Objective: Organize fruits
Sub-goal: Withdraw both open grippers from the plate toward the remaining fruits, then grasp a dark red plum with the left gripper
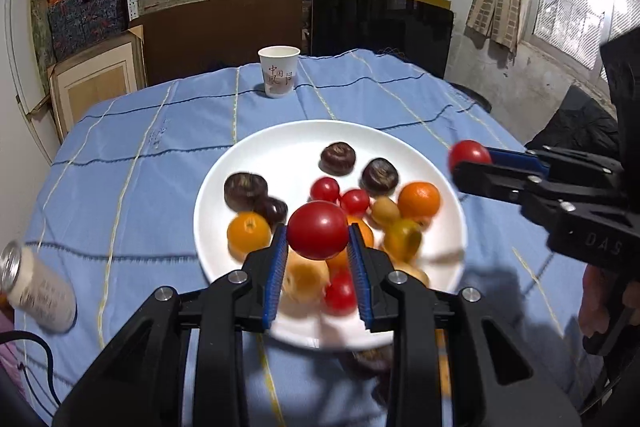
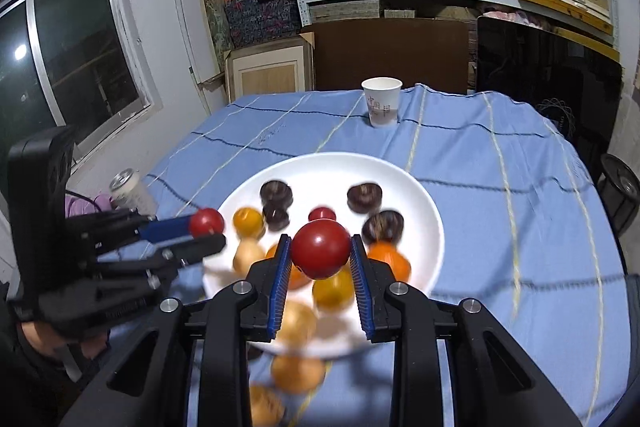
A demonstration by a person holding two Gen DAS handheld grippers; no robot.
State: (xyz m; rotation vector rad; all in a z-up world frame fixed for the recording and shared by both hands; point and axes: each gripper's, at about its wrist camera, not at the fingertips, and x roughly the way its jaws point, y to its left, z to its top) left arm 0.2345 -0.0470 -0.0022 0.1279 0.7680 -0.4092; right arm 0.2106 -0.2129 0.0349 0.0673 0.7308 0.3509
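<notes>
Two red tomatoes are up over the white plate (image 1: 224, 183) on the counter (image 1: 132, 147), one tomato (image 1: 317, 229) clamped in the left tongs (image 1: 318, 239) and the other (image 2: 320, 247) clamped in the right tongs (image 2: 320, 251). Round and slick, either could squirt from the pads and bounce into the heap below. On the plate I count about four dark fruits, several oranges and yellowish fruits, and roughly three more tomatoes; blur hides an exact tally.

Bare tablecloth (image 1: 160, 155) is lying open left of the left gripper (image 1: 318, 247); paper cup (image 1: 278, 71) standing far ahead, can (image 1: 38, 289) crowding its near left.
</notes>
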